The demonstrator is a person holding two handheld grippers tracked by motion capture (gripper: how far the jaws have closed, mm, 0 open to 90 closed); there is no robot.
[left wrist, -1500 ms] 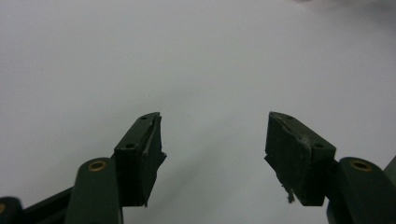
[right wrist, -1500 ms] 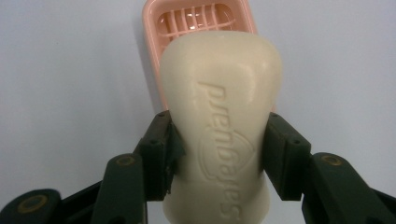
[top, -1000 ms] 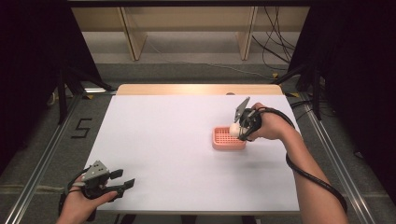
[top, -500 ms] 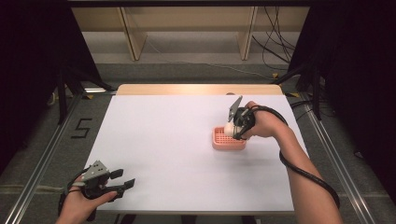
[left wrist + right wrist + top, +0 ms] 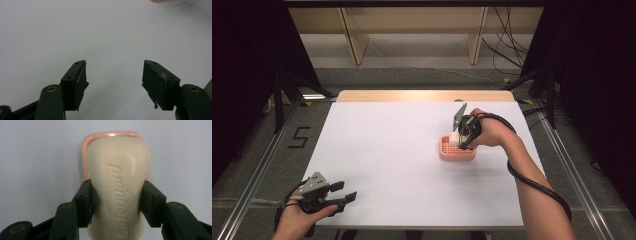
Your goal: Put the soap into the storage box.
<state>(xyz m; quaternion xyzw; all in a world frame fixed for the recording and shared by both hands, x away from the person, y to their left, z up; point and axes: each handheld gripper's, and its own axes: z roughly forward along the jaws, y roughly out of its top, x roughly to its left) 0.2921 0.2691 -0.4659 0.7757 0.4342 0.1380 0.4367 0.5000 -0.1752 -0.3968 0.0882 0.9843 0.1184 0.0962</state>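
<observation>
A cream bar of soap (image 5: 118, 182) with embossed lettering is clamped between the jaws of my right gripper (image 5: 117, 202). It hangs just over a pink soap dish (image 5: 457, 150) on the right half of the white table; the dish's rim (image 5: 110, 135) peeks out behind the bar. In the high view the right gripper (image 5: 458, 138) points down over the dish with the soap (image 5: 454, 138) at its tip. My left gripper (image 5: 346, 198) rests at the table's front left corner, open, with nothing between its jaws (image 5: 115, 82).
The white tabletop (image 5: 387, 150) has a wooden strip along its far edge (image 5: 422, 96). A black cable (image 5: 537, 185) trails from the right gripper along the forearm. Metal rails run along both sides of the table on the floor.
The right gripper with the soap has shifted slightly left and toward the dish's far side. The left gripper has stayed in place.
</observation>
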